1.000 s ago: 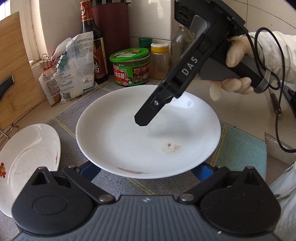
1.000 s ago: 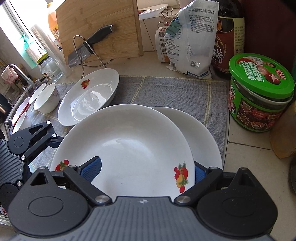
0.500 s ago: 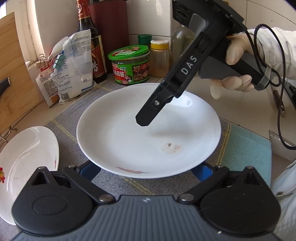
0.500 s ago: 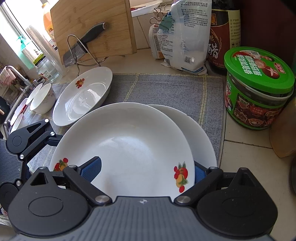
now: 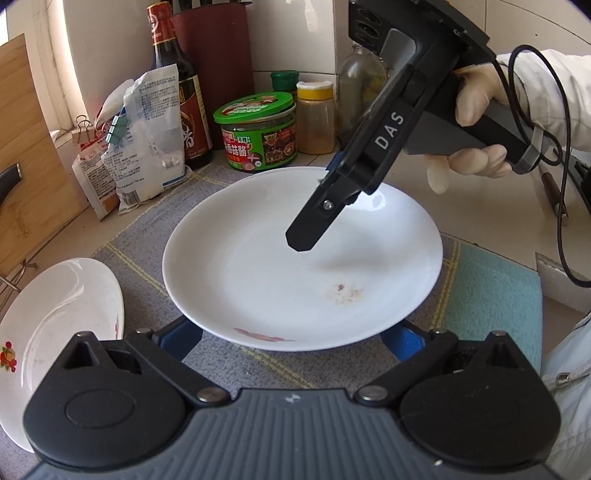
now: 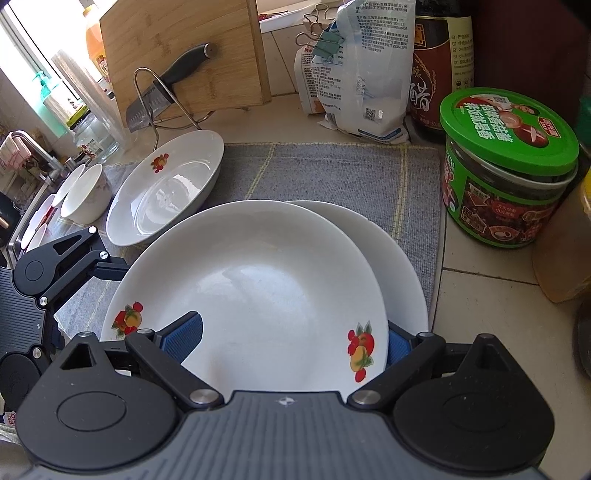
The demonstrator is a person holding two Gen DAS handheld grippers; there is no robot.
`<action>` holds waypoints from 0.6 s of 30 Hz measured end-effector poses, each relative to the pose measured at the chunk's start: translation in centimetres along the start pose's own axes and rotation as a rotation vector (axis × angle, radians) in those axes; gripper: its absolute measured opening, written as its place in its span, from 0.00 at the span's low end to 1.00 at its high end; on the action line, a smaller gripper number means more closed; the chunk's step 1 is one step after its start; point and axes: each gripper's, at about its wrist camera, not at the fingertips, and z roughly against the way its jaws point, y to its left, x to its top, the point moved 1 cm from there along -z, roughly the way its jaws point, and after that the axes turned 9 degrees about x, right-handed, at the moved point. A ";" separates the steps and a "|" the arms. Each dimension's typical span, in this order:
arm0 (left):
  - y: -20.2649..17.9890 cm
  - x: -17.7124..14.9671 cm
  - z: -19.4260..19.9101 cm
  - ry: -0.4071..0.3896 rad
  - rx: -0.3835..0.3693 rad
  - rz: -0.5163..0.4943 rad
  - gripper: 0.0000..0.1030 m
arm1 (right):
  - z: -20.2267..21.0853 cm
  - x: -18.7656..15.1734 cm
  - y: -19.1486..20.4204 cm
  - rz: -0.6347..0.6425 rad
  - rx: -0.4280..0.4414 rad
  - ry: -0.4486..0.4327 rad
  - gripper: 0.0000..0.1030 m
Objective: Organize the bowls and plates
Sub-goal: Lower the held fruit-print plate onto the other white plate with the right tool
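White tiled wall (image 5: 295,33), beige tiled countertop (image 6: 480,295), bright window (image 6: 22,55), daylight
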 end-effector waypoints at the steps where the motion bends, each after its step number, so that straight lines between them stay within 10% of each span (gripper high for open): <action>1: 0.0 0.0 0.0 -0.001 0.001 -0.002 0.99 | 0.0 0.0 0.0 0.000 -0.001 0.000 0.97; 18: 0.5 -0.4 0.2 0.023 0.032 -0.006 0.99 | 0.8 -0.8 0.4 -0.012 -0.014 -0.002 0.97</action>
